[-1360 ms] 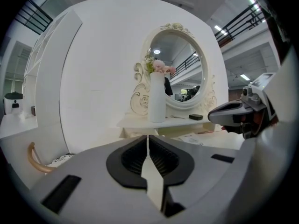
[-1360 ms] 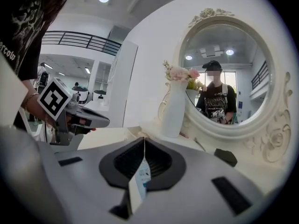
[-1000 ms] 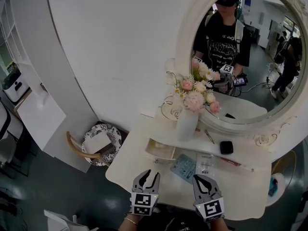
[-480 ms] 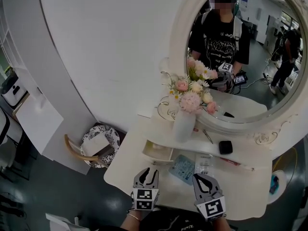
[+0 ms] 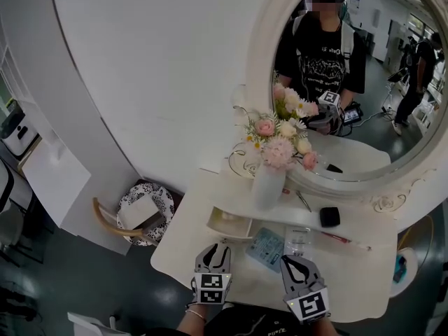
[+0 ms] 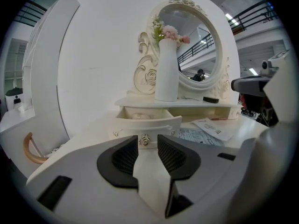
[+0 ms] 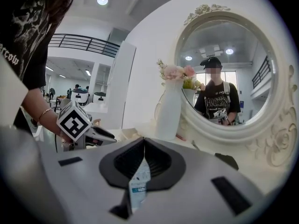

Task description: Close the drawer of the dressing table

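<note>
- The drawer (image 5: pixel 231 222) of the dressing table (image 5: pixel 350 285) stands pulled out from under the low shelf (image 5: pixel 308 212), on the tabletop's left side. Something pale lies inside it.
- The left gripper (image 5: pixel 213 250) hangs over the table's front edge, with the drawer at its 1 o'clock. Its jaws are released, with a narrow gap between them.
- In the left gripper view the drawer's small metal knob (image 6: pixel 145 140) sits in that gap at 12 o'clock. I cannot tell whether the tips touch it.
- The right gripper (image 5: pixel 294 263) is at the left one's 3 o'clock, with its jaws clenched together on nothing.
- A bluish leaflet (image 5: pixel 266 245) and a white sheet (image 5: pixel 298 239) lie flat on the table at the right gripper's 11 and 12 o'clock.
- A white vase (image 5: pixel 268 182) of pink flowers (image 5: pixel 281 144) stands on the shelf at the drawer's 12 o'clock, before the round mirror (image 5: pixel 364 68).
</note>
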Demonstrator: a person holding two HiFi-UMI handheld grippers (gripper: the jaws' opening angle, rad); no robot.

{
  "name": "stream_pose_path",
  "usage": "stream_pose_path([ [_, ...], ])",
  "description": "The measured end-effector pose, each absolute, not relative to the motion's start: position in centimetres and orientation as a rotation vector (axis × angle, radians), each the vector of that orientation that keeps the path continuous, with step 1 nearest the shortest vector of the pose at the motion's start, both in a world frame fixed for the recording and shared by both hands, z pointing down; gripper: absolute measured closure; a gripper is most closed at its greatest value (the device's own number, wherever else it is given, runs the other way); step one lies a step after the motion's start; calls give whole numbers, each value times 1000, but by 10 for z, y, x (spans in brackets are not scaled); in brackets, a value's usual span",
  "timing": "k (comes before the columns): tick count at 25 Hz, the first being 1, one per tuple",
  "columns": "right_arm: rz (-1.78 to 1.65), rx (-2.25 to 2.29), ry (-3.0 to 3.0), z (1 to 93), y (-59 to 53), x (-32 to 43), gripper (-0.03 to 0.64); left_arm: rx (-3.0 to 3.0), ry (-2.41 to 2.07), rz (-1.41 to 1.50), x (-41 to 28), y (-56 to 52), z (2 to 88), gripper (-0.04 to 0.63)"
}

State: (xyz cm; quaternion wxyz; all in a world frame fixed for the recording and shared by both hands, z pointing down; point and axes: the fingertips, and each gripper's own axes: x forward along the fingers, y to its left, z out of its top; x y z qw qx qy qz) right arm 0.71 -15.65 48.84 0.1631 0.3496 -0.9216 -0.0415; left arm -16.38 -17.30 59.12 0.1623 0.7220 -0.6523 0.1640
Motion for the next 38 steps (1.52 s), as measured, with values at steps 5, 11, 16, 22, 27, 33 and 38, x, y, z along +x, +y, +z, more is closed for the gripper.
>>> stream_pose_path([
  [5,-104,996,-2650,489,-156,4,604,2054,-1844,501,-161,-177,599,466],
  [11,-106,974,-2620,490,-156,3,604,2037,-1849,494,-162,-183,604,472],
  [16,-114,973,-2613,490,-157,4,604,2038,-1857,493,-164,-187,603,472],
  [22,-122,973,-2612,488,-158,2,604,2035,-1854,499,-165,-189,605,476],
  [27,-133,958,-2603,490,-157,1,604,2037,-1854,506,-168,-191,604,488],
  [33,-136,955,-2616,490,-156,-2,604,2040,-1841,506,-166,-190,605,488],
  [38,-128,965,-2609,489,-154,1,604,2030,-1835,523,-165,-192,610,479],
])
